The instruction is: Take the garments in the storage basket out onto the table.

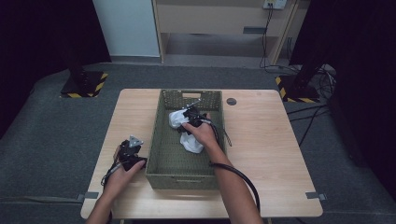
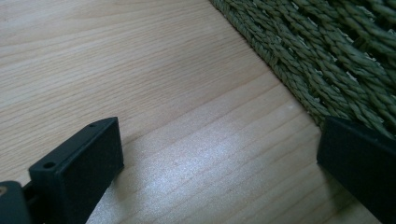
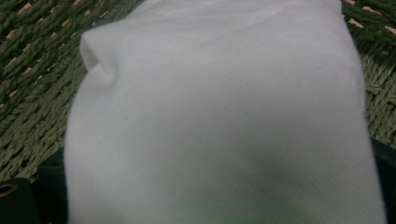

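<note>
Here, the person's right gripper (image 1: 190, 115) is reaching into the green woven rectangular basket (image 1: 164, 158), its jaws flanking a crumpled white cloth (image 3: 219, 121) on the basket floor; whether they are gripping is unclear. The left gripper (image 1: 131, 150), jaws wide and empty, is waiting on the pale wooden table (image 2: 116, 65), probably keeping clear.

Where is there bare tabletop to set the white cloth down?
The table is bare right of the green basket, up to the dark disc. The left strip is narrower, with the left gripper on it. The basket's middle is crowded by the white cloth and right gripper.
</note>
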`<action>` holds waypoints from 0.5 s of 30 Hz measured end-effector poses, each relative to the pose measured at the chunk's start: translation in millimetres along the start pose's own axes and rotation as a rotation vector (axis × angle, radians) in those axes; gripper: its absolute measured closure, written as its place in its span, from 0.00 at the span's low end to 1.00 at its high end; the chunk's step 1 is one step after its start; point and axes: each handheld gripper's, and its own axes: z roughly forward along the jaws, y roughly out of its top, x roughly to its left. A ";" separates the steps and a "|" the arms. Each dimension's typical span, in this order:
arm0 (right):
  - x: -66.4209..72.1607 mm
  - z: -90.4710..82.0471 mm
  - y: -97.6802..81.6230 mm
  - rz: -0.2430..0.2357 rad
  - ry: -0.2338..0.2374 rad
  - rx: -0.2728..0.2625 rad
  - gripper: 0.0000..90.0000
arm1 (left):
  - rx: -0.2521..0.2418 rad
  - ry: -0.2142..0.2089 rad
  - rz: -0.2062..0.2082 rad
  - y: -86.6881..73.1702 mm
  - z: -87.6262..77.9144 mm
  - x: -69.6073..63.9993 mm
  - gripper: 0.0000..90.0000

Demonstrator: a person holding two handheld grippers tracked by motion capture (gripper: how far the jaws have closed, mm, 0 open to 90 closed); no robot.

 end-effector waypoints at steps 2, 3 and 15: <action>-0.6 0.6 -0.2 0.002 0.002 -0.005 0.04 | 0.000 0.000 0.000 0.0 0.0 0.0 0.00; -0.5 0.9 -0.3 0.004 0.003 -0.006 0.05 | 0.000 0.000 0.000 0.0 0.0 0.0 0.00; -1.6 -1.9 0.0 -0.019 0.006 -0.005 0.26 | 0.000 0.000 0.000 0.0 0.0 0.0 0.00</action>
